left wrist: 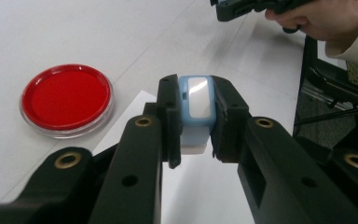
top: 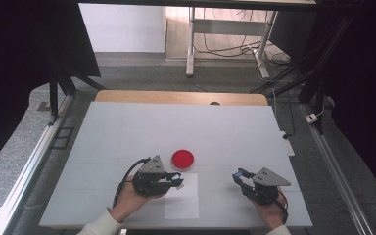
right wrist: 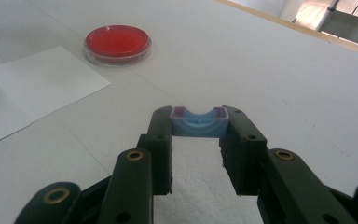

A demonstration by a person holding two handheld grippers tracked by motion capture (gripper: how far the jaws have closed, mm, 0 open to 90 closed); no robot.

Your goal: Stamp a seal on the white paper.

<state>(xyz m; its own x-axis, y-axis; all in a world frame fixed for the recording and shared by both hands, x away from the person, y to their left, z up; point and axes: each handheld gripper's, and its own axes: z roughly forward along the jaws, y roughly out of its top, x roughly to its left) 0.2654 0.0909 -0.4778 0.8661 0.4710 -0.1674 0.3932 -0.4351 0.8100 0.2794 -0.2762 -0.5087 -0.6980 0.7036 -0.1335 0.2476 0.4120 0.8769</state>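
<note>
On the white tabletop (top: 127, 132) sits a red dish (top: 182, 159). Close views show the left hand-held gripper (left wrist: 196, 112) clamping a blue block (left wrist: 196, 105), and the right hand-held gripper (right wrist: 198, 122) clamping a blue cap (right wrist: 198, 125).

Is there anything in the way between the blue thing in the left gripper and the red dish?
Nothing visible. The left gripper holds the blue piece over white paper; bare table lies toward the red dish.

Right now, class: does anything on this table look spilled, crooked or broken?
Nothing stands out. The red dish sits flat and unspilled on the table, beside a flat sheet of paper. Each tongs grips a small blue piece squarely.
</note>
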